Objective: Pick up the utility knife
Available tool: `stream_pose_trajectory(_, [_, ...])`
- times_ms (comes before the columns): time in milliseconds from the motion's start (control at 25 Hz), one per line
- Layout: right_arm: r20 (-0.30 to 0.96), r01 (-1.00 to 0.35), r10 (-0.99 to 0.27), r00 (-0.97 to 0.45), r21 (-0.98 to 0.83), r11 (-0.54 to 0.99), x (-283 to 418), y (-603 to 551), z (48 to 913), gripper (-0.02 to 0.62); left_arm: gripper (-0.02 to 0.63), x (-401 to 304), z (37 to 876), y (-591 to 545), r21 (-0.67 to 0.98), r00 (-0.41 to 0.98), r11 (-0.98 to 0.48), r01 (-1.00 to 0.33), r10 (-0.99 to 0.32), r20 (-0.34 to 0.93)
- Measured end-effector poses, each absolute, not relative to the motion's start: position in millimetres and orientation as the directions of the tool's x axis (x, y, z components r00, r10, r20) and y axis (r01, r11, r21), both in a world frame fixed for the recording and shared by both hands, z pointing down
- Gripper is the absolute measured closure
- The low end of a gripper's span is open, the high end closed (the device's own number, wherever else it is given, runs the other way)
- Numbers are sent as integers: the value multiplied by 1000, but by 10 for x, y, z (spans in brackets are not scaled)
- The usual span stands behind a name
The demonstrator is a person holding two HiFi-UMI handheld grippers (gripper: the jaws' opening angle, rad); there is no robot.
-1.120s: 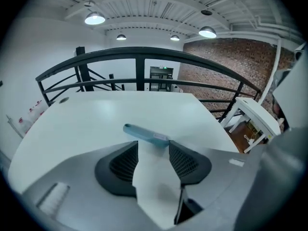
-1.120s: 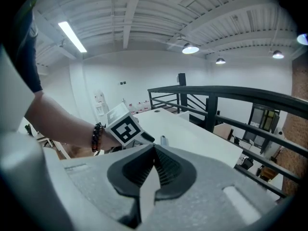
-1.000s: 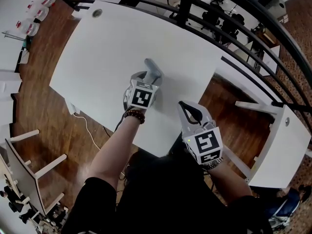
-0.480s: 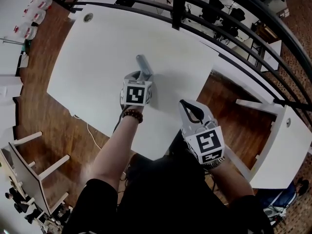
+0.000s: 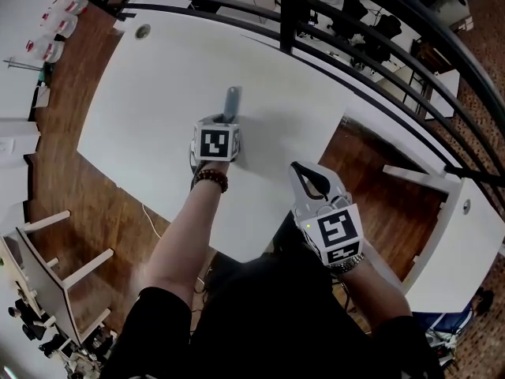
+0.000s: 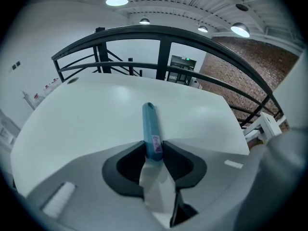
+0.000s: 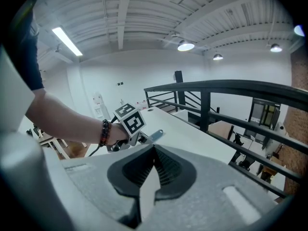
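The utility knife point(image 5: 231, 101) is a slim blue-grey handle with a small label, lying on the white table point(image 5: 158, 77). My left gripper point(image 5: 223, 125) points steeply down at its near end. In the left gripper view the knife point(image 6: 152, 129) runs straight away from between the black pads, and the closing jaws of my left gripper point(image 6: 154, 150) touch both its sides. My right gripper point(image 5: 306, 176) hovers shut and empty past the table's near edge. From the right gripper view, the knife point(image 7: 155, 135) sticks out beyond the left gripper's marker cube point(image 7: 127, 121), with my right gripper point(image 7: 153, 150) in the foreground.
A black metal railing point(image 5: 339, 46) runs along the table's far side. A second white table point(image 5: 458, 243) stands at the right, and wooden chairs point(image 5: 47, 259) at the lower left. The floor is wood. A white cable point(image 5: 150, 215) hangs off the table's near edge.
My left gripper slid a little along the table and rolled, and its jaws narrowed onto the knife. The knife now points straight away instead of slanting right. The right gripper drifted slightly.
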State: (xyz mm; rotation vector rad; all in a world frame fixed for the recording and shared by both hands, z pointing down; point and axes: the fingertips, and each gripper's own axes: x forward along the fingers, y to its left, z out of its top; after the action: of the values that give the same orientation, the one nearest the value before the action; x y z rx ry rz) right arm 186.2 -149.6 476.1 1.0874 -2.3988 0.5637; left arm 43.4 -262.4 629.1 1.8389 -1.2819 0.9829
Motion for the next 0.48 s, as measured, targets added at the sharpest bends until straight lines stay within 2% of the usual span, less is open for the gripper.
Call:
stream_pose_trajectory(240, [533,-763,-592,-605,-177,621,1826,-1541,4707,603,474,395,6037,-2626,33,217,-349,-937,-503,837])
stream_pose_trajectory(480, [513,-745,-587,-626,-171,645,1595,-1387,4625,603,474,324,5715,-2324,13,263,-405,-914,-567,781])
